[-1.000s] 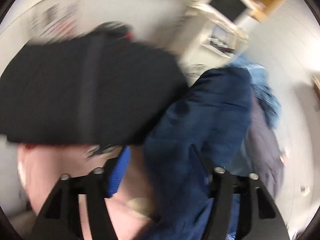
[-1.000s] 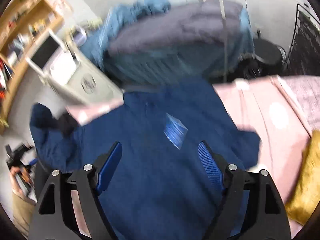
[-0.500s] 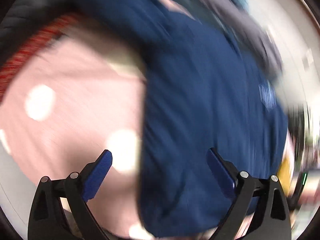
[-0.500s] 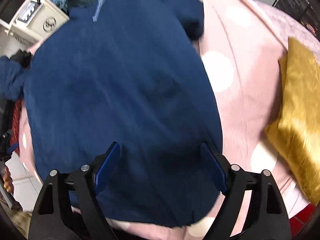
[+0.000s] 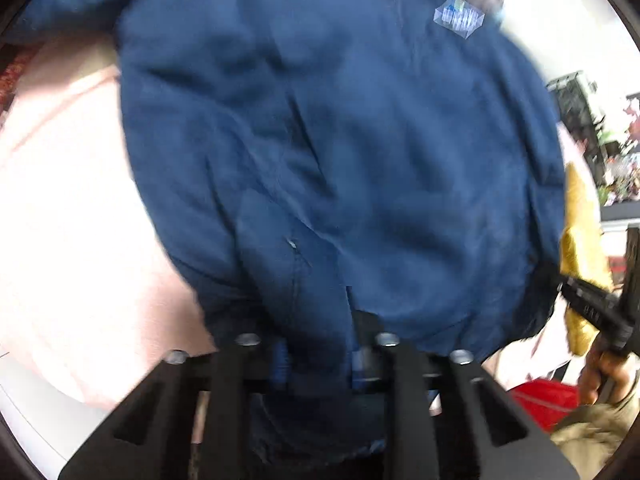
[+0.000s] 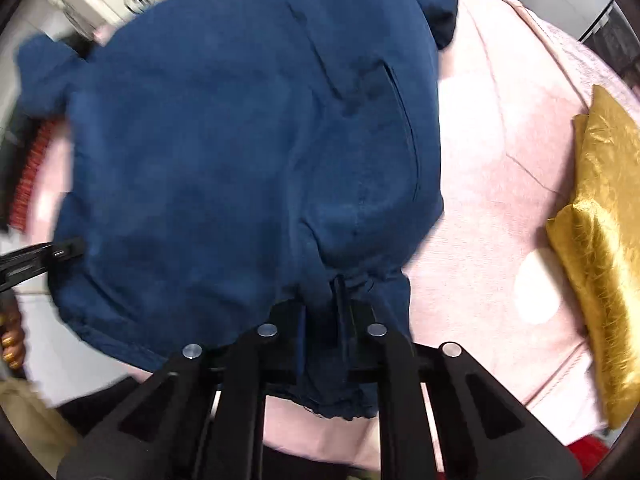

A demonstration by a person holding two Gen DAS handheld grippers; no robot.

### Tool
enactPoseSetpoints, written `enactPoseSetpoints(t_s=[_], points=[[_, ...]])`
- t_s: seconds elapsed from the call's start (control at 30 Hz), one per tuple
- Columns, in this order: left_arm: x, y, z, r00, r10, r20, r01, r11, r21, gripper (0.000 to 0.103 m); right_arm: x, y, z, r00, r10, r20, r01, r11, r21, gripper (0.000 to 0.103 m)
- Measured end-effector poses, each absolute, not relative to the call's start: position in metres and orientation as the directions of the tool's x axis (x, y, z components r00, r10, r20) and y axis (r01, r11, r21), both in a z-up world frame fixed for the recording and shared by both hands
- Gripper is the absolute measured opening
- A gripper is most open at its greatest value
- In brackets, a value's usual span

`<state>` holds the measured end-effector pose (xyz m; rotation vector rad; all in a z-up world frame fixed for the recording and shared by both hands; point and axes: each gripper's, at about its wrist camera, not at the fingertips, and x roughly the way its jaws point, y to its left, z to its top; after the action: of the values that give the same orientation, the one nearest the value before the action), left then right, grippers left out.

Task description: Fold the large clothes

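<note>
Fabric of the navy jacket (image 6: 240, 152) looks soft and thick, something like fleece, so it should drape and sag rather than hold a crease, and its bulk suggests moderate weight for a garment. It lies spread over the pink bed cover (image 6: 500, 160), collar end far from both cameras, bottom hem nearest. A gold cushion (image 6: 600, 240) sits well apart on the bed.

Both tongs have just been closing with cloth between their jaws. The right tongs (image 6: 324, 344) now pinch the bunched hem near its drawcord; the left tongs (image 5: 316, 356) clamp a fold of the same hem farther along (the pads themselves are mostly buried in fabric).

Hem corners seem the sensible hold: the seam there is doubled and less likely to slip. Lifted by two points only, the middle will probably droop, so the edge wants keeping taut.
</note>
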<state>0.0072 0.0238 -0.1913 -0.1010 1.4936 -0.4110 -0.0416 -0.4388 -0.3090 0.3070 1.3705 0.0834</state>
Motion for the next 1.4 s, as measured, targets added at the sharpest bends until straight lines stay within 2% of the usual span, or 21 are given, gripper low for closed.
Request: enactPoseSetpoints(t_s=[0.1, 0.23, 0.33, 0.4, 0.43, 0.47, 0.5, 0.53, 0.6, 0.67, 0.73, 0.9, 1.0, 1.07, 1.17, 1.4], points=[[0.015, 0.054, -0.137, 0.145, -0.361, -0.921, 0.194, 0.923, -0.331, 0.014, -0.052, -0.434, -0.273, 0.246, 0.376, -0.893, 0.091, 0.909, 0.407, 0.012], [0.019, 0.094, -0.079, 0.277, -0.306, -0.911, 0.179, 0.948, -0.263, 0.014, -0.065, -0.408, -0.224, 0.284, 0.547, -0.787, -0.036, 0.827, 0.562, 0.012], [0.015, 0.118, -0.078, 0.272, -0.271, -0.923, 0.154, 0.959, -0.236, 0.014, -0.068, -0.373, -0.219, 0.246, 0.542, -0.804, -0.147, 0.84, 0.522, 0.013], [0.008, 0.129, -0.105, 0.208, -0.244, -0.947, 0.12, 0.967, -0.223, 0.015, -0.067, -0.347, -0.241, 0.183, 0.458, -0.87, -0.2, 0.884, 0.423, 0.018], [0.0, 0.133, -0.124, 0.159, -0.224, -0.961, 0.106, 0.972, -0.209, 0.019, -0.057, -0.343, -0.254, 0.149, 0.421, -0.895, -0.208, 0.898, 0.387, 0.023], [-0.007, 0.13, -0.156, 0.085, -0.2, -0.976, 0.099, 0.977, -0.191, 0.032, -0.055, -0.332, -0.273, 0.106, 0.352, -0.93, -0.227, 0.919, 0.322, 0.025], [-0.013, 0.127, -0.186, 0.036, -0.172, -0.984, 0.086, 0.982, -0.168, 0.039, -0.055, -0.323, -0.287, 0.085, 0.308, -0.948, -0.239, 0.93, 0.28, 0.033], [-0.02, 0.129, -0.202, 0.003, -0.147, -0.989, 0.068, 0.987, -0.147, 0.051, -0.057, -0.315, -0.31, 0.056, 0.266, -0.962, -0.249, 0.937, 0.245, 0.046], [-0.03, 0.121, -0.231, -0.016, -0.11, -0.994, 0.055, 0.992, -0.11, 0.055, -0.056, -0.306, -0.349, -0.016, 0.184, -0.983, -0.25, 0.951, 0.182, 0.061], [-0.035, 0.111, -0.23, 0.017, -0.062, -0.998, 0.079, 0.995, -0.061, 0.072, -0.055, -0.303, -0.364, -0.037, 0.116, -0.993, -0.267, 0.956, 0.122, 0.065], [-0.035, 0.105, -0.219, 0.055, -0.076, -0.996, 0.1, 0.993, -0.07, 0.08, -0.055, -0.304, -0.363, -0.042, 0.135, -0.99, -0.272, 0.952, 0.141, 0.069], [-0.021, 0.118, -0.169, 0.203, -0.007, -0.979, 0.084, 0.996, 0.01, 0.083, -0.039, -0.328, -0.32, -0.003, 0.246, -0.969, -0.204, 0.949, 0.242, 0.07], [-0.004, 0.128, -0.139, 0.293, -0.002, -0.956, 0.027, 1.0, 0.006, 0.089, -0.022, -0.354, -0.284, 0.091, 0.315, -0.945, -0.132, 0.944, 0.302, 0.077], [0.012, 0.126, -0.128, 0.317, -0.027, -0.948, 0.02, 1.0, -0.022, 0.09, -0.004, -0.389, -0.273, 0.148, 0.326, -0.934, -0.086, 0.945, 0.316, 0.078], [0.03, 0.107, -0.128, 0.292, -0.061, -0.954, 0.062, 0.997, -0.045, 0.09, 0.002, -0.414, -0.267, 0.233, 0.274, -0.933, -0.001, 0.96, 0.281, 0.078], [0.033, 0.005, -0.171, 0.176, -0.169, -0.97, 0.278, 0.954, -0.116, 0.09, 0.08, -0.5, -0.266, 0.335, 0.141, -0.932, 0.22, 0.95, 0.223, 0.078]])
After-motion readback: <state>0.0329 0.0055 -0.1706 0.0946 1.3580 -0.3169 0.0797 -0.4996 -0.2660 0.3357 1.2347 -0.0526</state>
